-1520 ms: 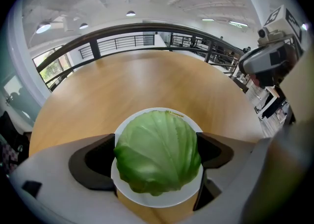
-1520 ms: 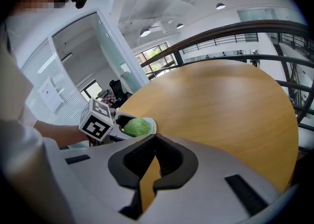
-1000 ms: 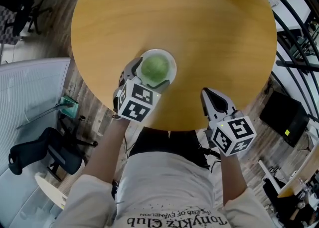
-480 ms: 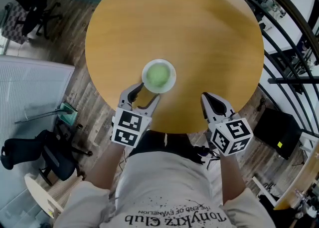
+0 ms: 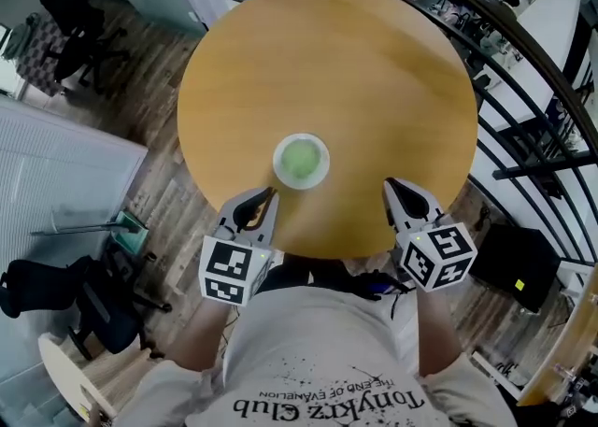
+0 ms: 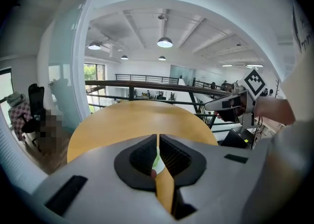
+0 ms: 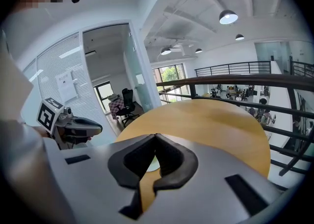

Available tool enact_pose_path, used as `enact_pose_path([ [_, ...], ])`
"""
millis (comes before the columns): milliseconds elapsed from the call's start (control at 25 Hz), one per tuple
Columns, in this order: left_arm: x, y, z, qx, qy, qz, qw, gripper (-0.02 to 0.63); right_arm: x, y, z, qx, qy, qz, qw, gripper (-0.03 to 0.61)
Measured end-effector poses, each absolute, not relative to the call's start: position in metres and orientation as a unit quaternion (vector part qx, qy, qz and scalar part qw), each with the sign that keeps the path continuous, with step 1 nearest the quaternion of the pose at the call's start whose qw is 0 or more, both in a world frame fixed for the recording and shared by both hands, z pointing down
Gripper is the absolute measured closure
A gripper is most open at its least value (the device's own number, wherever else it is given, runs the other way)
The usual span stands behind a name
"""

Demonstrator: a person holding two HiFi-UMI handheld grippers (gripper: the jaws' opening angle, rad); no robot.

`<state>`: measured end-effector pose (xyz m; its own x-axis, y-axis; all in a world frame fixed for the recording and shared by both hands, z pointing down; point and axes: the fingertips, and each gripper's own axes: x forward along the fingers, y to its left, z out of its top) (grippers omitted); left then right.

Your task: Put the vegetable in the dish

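A round green vegetable [image 5: 299, 160] lies in the small white dish [image 5: 281, 171] near the front of the round wooden table [image 5: 374, 70]. My left gripper [image 5: 269, 194] hangs over the table's near edge, short of the dish and apart from it. Its jaws have just been closing and now meet with nothing between them. In the left gripper view [image 6: 158, 136] only a sliver of the dish [image 6: 157, 161] shows through the slit. My right gripper [image 5: 391, 185] is to the right of the dish, shut and empty, as the right gripper view [image 7: 156, 136] shows.
The table stands beside a curved black railing [image 5: 523, 89] on the right. Office chairs [image 5: 65, 5] stand at the far left and another chair [image 5: 84, 294] at the lower left. A black box [image 5: 519, 266] sits on the floor at the right.
The left gripper, open around the dish a second ago, has drawn back toward me, risen and closed empty. The right gripper has risen a little. The vegetable stays in the dish.
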<state>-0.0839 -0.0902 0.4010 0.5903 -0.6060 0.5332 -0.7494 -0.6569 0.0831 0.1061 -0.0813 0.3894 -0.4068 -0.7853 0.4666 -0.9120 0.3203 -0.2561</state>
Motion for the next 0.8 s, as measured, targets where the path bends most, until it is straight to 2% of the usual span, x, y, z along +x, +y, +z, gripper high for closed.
enact_pose_path([
  [200, -0.087, -0.084, 0.401, 0.871, -0.397, 0.227, 0.178, 0.591, 0.096, -0.082, 0.380, 0.522, -0.809, 0.238, 0.127, 0.563],
  [800, -0.088, -0.073, 0.399, 0.872, -0.396, 0.238, 0.164, 0.591, 0.069, -0.075, 0.369, 0.491, -0.833, 0.229, 0.111, 0.563],
])
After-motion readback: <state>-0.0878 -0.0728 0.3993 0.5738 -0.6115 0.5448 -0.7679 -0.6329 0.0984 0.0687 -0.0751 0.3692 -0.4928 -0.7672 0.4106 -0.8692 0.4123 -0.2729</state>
